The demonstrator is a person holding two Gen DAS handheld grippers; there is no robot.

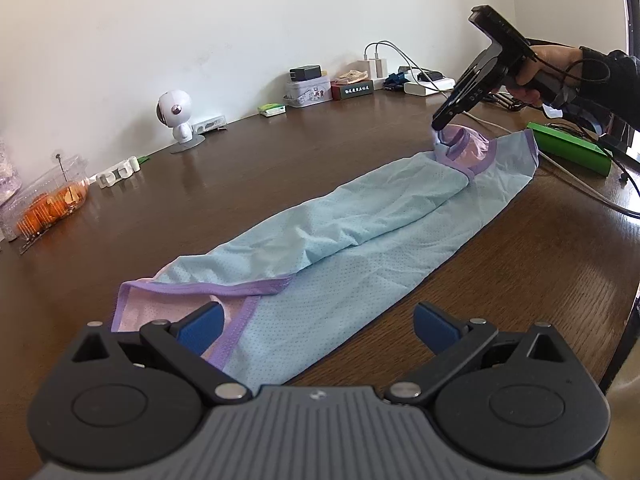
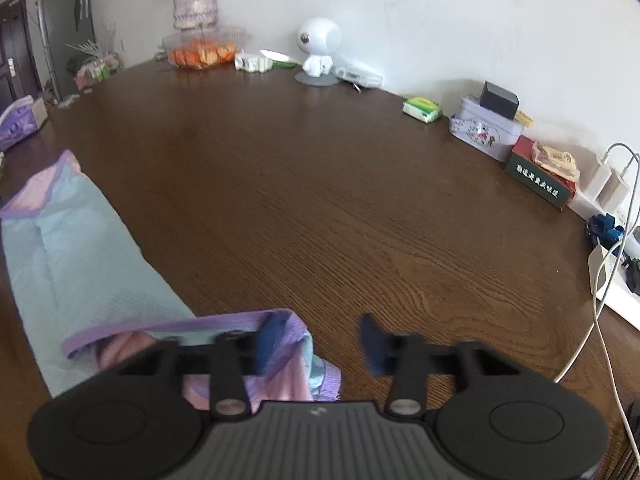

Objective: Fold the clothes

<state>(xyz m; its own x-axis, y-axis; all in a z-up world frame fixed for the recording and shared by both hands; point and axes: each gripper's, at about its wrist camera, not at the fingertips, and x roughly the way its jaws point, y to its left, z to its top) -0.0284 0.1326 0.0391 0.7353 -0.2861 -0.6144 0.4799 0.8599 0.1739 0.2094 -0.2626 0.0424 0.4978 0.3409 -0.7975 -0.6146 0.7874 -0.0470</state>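
A light blue mesh garment [image 1: 360, 216] with purple trim lies folded into a long strip on the brown wooden table [image 1: 240, 168]. My left gripper [image 1: 318, 308] is open just above its near end, one finger over the pink-lined purple-edged opening [image 1: 192, 292]. At the far end a person's hand [image 1: 536, 76] holds my right gripper [image 1: 438, 126], tip down on the purple collar [image 1: 468, 152]. In the right wrist view, that gripper [image 2: 320, 320] has its jaws partly apart. Its left finger [image 2: 268, 340] sits in the bunched collar [image 2: 288, 360]; its right finger [image 2: 374, 344] is over bare wood.
A white robot figurine [image 1: 176, 114], a clear box of oranges [image 1: 52, 204], tins [image 1: 308, 90] and chargers line the wall side. A green box [image 1: 568, 150] and cables [image 1: 580, 184] lie beyond the garment's far end. A vase of flowers [image 2: 194, 4] stands at the back.
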